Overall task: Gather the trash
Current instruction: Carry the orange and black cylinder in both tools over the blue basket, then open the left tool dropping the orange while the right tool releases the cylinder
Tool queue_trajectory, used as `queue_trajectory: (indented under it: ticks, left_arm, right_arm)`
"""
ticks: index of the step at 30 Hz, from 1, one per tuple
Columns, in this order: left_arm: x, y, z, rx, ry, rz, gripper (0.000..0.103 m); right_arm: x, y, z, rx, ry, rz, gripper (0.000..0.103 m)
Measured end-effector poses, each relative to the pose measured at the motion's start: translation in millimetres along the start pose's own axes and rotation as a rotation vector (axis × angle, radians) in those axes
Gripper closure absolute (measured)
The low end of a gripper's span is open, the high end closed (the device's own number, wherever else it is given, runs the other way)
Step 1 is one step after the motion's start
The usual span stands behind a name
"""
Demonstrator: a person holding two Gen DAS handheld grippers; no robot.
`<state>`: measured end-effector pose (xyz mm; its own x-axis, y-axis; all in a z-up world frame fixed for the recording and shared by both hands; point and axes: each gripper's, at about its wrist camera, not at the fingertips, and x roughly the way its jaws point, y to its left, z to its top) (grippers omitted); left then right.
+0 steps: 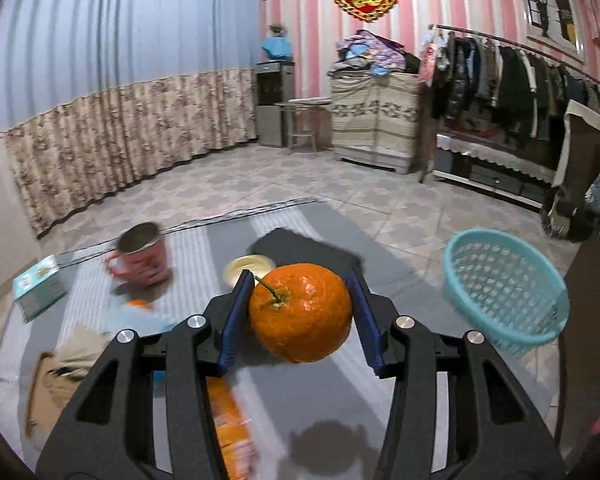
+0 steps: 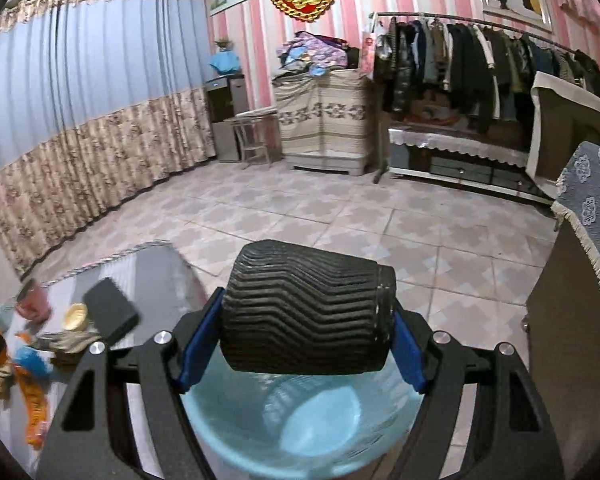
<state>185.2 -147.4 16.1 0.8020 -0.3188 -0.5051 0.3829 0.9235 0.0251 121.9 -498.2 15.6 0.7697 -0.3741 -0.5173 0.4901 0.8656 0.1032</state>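
In the left wrist view my left gripper (image 1: 300, 280) is shut on a round orange (image 1: 300, 320) with a short stem, its blue pads pressing on both sides, above the grey striped table (image 1: 340, 396). A light blue mesh basket (image 1: 504, 288) sits off the table's right edge. In the right wrist view my right gripper (image 2: 307, 306) is shut on a black ribbed cup (image 2: 300, 320) lying sideways between the pads, directly over the light blue basket (image 2: 300, 424).
On the table are a pink mug (image 1: 142, 256), a small blue-white box (image 1: 40, 290), a black flat case (image 1: 304, 250), a cream lid (image 1: 246, 268), an orange wrapper (image 1: 232, 420) and brown paper (image 1: 68, 364). A cloth-covered chair (image 2: 592, 200) stands right; tiled floor beyond.
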Motion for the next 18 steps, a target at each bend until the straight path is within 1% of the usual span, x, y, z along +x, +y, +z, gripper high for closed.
queue_trajectory:
  ticks: [1, 2, 4, 7, 10, 13, 18]
  left_arm:
    - [5, -8, 2, 0.004, 0.001, -0.007, 0.056]
    - [10, -18, 4, 0.012, 0.001, -0.013, 0.056]
    - [22, -39, 7, 0.030, -0.001, -0.032, 0.056]
    - [41, -65, 11, 0.046, 0.012, -0.078, 0.056]
    - [62, -89, 14, 0.060, 0.029, -0.124, 0.056]
    - [84, -115, 15, 0.075, 0.054, -0.175, 0.056]
    - [115, -154, 12, 0.106, 0.102, -0.237, 0.056]
  right_arm:
    - [5, -6, -4, 0.016, 0.003, -0.005, 0.029]
    - [14, -15, -9, 0.049, 0.023, 0.009, 0.029]
    - [23, -27, -11, 0.068, 0.030, 0.009, 0.029]
    - [28, -31, -13, 0.045, 0.019, -0.015, 0.029]
    - [31, -30, -19, 0.014, 0.028, -0.022, 0.029]
    - [39, -30, -24, 0.020, 0.058, -0.011, 0.029]
    - [40, -42, -28, 0.033, 0.084, -0.044, 0.029]
